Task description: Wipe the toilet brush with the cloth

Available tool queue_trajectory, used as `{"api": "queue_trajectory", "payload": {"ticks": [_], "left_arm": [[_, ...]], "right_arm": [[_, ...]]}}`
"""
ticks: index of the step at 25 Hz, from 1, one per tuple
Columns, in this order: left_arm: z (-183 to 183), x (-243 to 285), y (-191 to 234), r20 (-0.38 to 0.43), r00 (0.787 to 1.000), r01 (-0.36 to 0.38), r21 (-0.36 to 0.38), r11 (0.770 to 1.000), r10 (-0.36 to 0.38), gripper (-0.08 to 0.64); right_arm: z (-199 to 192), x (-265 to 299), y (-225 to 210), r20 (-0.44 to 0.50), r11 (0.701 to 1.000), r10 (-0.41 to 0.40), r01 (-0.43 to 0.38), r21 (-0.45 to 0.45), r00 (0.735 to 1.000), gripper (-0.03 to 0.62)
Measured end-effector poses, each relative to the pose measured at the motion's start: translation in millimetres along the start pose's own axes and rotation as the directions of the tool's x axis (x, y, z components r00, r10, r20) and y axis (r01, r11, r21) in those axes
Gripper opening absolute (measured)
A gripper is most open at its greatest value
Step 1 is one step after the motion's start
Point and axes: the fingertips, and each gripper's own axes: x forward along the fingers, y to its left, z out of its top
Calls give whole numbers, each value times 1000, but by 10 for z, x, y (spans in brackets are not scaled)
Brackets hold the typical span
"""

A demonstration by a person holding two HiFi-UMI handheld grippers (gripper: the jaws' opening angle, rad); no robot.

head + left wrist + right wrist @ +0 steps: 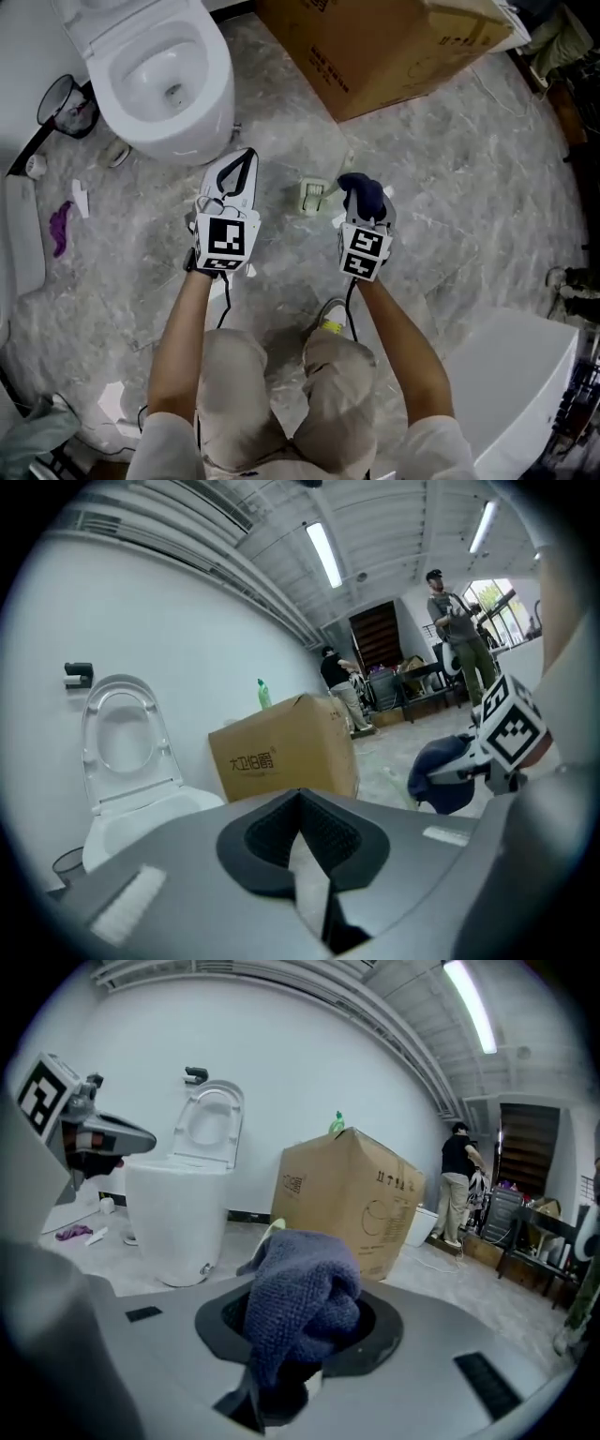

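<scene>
You stand in a workshop-like hall: a lone toilet (pixel 211 84) far left, a cardboard box (pixel 394 47) far right, strip lights (pixel 323 553) overhead.

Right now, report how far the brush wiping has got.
Done: the right gripper has the blue cloth clamped. In hand: nothing more; the left gripper is shut and empty, near the toilet. Left: taking up the brush, which I cannot make out here, and all the wiping.

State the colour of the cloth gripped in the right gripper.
The cloth is dark blue; it shows best in the right gripper view.
</scene>
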Motion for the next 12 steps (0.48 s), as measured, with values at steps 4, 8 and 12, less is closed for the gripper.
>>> {"api": "queue_trajectory", "payload": {"ticks": [4,8,12], "left_arm": [[769,-505,-238,-55,993,104,-40,994,-106,2],[1689,-1029,-360,-152,974,165,-40,986,-169,2],[2712,-1481,-232,-201,962,174,-70,982,-184,2]], "right_arm": [[515,-614,-148,-53,989,80,-86,-118,995,133],[1320,-1407,-329,-90,974,157,-169,-147,983,133],[2252,-2156,-519,-99,964,228,-239,-120,969,133]]}}
